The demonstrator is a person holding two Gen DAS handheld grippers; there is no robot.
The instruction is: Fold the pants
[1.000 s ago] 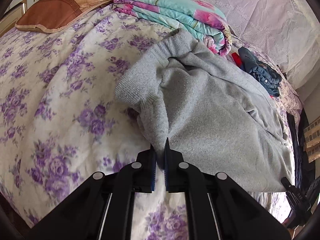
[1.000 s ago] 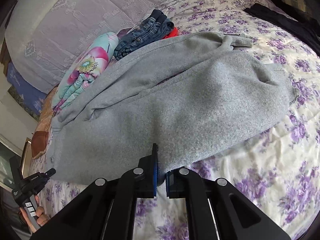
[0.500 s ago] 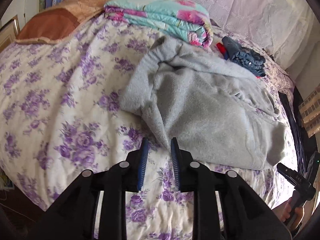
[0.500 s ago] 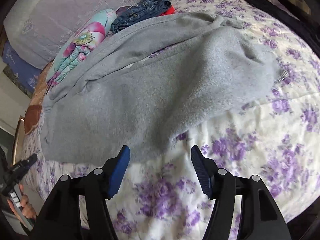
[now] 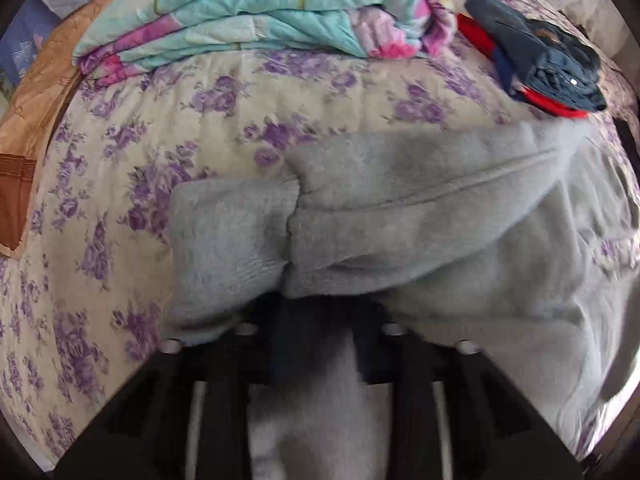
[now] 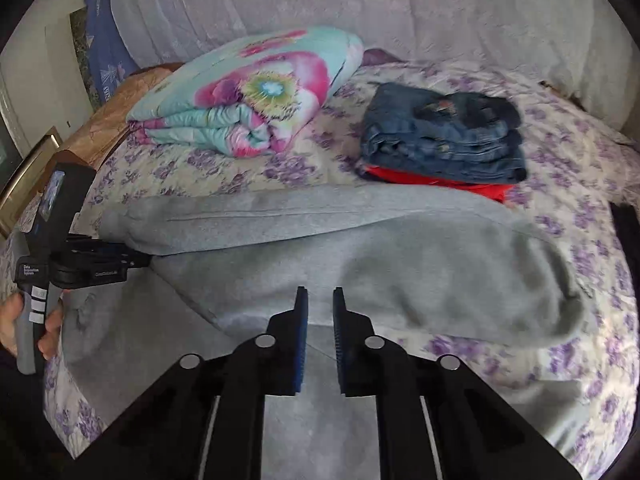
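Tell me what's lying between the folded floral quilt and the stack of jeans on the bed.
Nothing but bare purple-flowered bedsheet. The quilt and the jeans sit apart with only sheet between them, as the right wrist view shows.

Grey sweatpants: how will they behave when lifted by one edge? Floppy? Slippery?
Probably very floppy: the grey sweatpants drape in soft folds over the floral bedsheet and sag around the left tongs. The fleecy, fuzzy surface suggests good pad friction, so slipping seems unlikely. The thick knit and ribbed cuff hint at some weight, so the unheld part would likely hang and drag.
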